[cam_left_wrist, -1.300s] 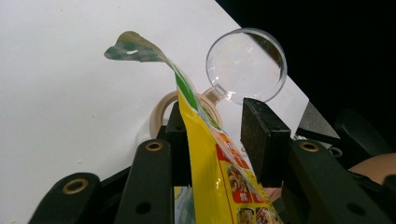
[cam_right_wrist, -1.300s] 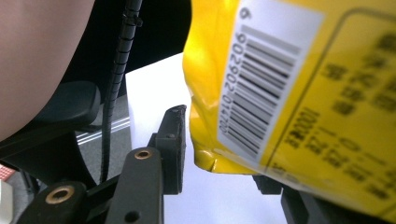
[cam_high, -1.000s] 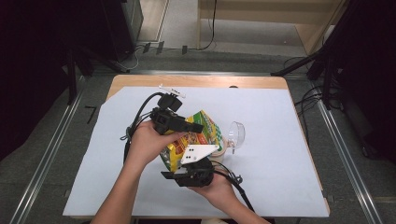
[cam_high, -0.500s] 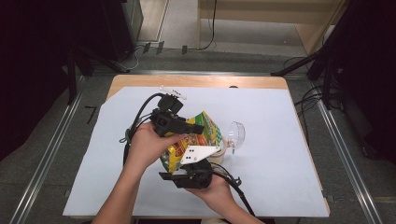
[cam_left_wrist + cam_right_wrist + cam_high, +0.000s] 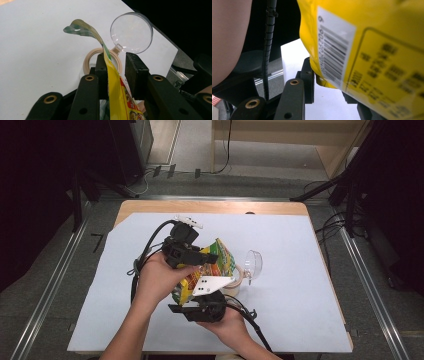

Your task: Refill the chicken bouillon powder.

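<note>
A yellow snack bag stands upright above the white sheet, between both hands. My left gripper is at its top. In the left gripper view the left gripper is open. The bag's thin top edge runs between the jaws, against the left one, with a gap to the right one. My right gripper holds the bag from below. In the right gripper view the right gripper is shut on the bottom corner of the bag, whose barcode faces the camera. The right jaw is hidden behind the bag.
A roll of beige tape lies flat just right of the bag. A clear magnifying glass stands on edge beside it. White paper covers the wooden table, with bare sheet on both sides.
</note>
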Motion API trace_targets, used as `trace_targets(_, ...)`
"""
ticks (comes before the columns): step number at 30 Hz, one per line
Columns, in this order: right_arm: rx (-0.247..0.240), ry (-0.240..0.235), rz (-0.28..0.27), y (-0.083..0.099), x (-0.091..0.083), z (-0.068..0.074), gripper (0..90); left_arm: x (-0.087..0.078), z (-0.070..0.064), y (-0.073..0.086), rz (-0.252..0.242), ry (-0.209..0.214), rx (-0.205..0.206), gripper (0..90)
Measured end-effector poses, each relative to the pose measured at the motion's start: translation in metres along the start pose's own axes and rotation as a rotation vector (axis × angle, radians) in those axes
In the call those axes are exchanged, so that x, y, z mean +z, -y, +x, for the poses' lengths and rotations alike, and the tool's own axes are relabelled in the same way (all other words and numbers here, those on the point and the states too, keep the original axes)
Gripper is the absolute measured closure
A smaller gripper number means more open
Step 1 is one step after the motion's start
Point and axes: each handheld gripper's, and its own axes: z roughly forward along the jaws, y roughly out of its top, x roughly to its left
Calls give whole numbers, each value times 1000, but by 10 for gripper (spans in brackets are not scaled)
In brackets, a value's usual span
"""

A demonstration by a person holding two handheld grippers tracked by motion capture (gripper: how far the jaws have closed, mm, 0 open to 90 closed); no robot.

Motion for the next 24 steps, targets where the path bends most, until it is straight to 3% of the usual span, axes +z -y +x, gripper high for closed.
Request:
trace_targets(14,6,8,5,2,1,-3,703,0,-6,-1,0,5,12,762)
trace_targets(24,6,11,12,2,1,-3,704,1,-1,-1,-1,25,-1,767)
